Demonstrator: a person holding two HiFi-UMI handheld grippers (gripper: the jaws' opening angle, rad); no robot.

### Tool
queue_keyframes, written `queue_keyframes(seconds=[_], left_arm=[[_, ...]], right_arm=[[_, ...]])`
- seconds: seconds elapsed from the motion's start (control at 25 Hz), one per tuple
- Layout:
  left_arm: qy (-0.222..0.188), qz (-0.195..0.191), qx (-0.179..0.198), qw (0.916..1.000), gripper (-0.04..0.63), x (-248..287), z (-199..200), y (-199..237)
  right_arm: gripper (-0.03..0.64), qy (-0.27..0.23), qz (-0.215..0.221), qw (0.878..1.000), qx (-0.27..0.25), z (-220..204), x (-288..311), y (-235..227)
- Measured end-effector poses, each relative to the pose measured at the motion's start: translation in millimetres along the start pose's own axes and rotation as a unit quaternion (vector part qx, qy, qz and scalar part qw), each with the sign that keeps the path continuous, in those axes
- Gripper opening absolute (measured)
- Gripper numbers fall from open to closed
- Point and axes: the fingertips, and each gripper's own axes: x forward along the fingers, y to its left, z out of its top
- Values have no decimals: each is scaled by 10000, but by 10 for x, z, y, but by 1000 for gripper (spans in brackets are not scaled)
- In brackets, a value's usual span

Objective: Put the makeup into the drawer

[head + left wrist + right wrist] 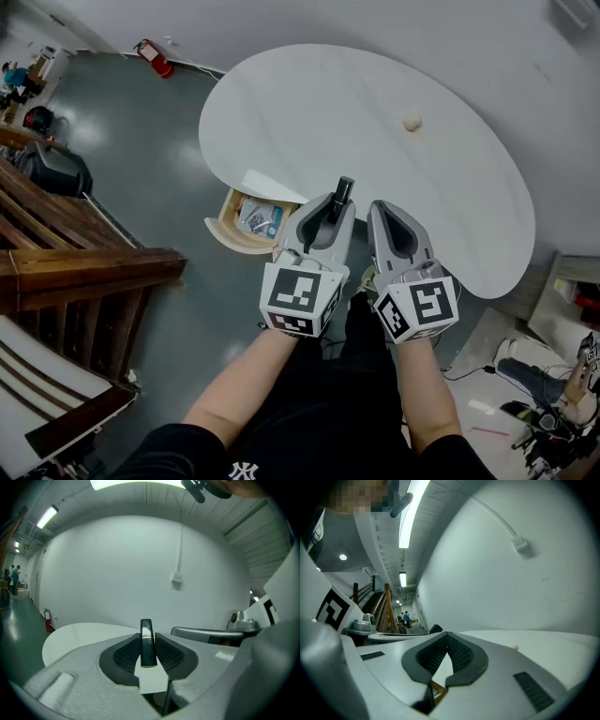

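Note:
A slim black makeup tube [342, 191] stands upright between the pads of my left gripper [335, 202], which is shut on it. In the left gripper view the tube [148, 645] shows a thin gold band, and its top pokes above the left gripper [148, 638]. My right gripper [390, 212] hangs beside it on the right, its tips touching and nothing between them; in its own view the right gripper [446, 637] is closed. Both hover over the near edge of the white oval table [309, 112]. The wooden drawer [228, 228] stands pulled out at the table's left, with small items inside.
A small beige lump [412, 123] lies far out on the table top. Dark wooden stair rails [66, 262] fill the left side. A red fire extinguisher [155, 58] stands by the far wall. Cables and clutter [548, 394] lie on the floor at right.

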Motion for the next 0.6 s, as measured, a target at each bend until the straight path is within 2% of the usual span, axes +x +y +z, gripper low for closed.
queue_keyframes(seconds=[0.6], left_arm=[[-66,559,-211,9982,104,-422,-126,662]], right_arm=[[15,240,591,9979,-131,-223,424,670]])
